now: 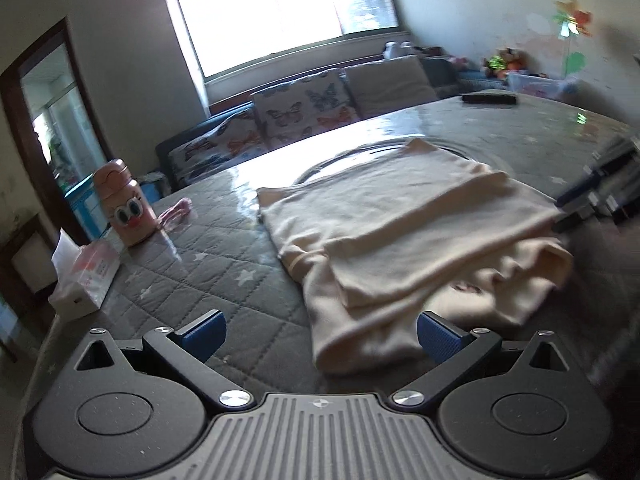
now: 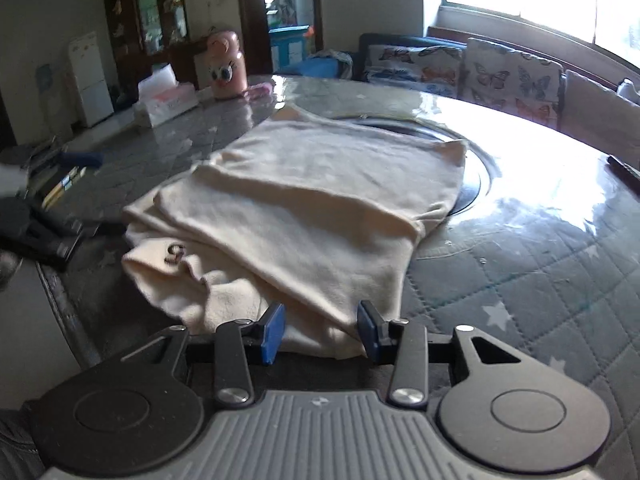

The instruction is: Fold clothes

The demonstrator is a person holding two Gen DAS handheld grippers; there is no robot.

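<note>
A cream garment (image 1: 404,232) lies partly folded on the round table, with a folded-over layer on top; it also shows in the right wrist view (image 2: 304,200). My left gripper (image 1: 320,338) is open wide, its blue pads either side of the garment's near left corner, nothing held. My right gripper (image 2: 322,334) is open with the garment's near edge lying between its blue pads; the jaws stand apart from the cloth. The left gripper also shows at the left edge of the right wrist view (image 2: 48,232).
The table (image 1: 208,264) has a grey quilted star cover under clear plastic. A pink cartoon bottle (image 1: 126,204), a tissue box (image 1: 86,276) and a pink strap (image 1: 176,212) stand at its left. A dark remote (image 1: 490,98) lies far back. A butterfly-print sofa (image 1: 304,112) is behind.
</note>
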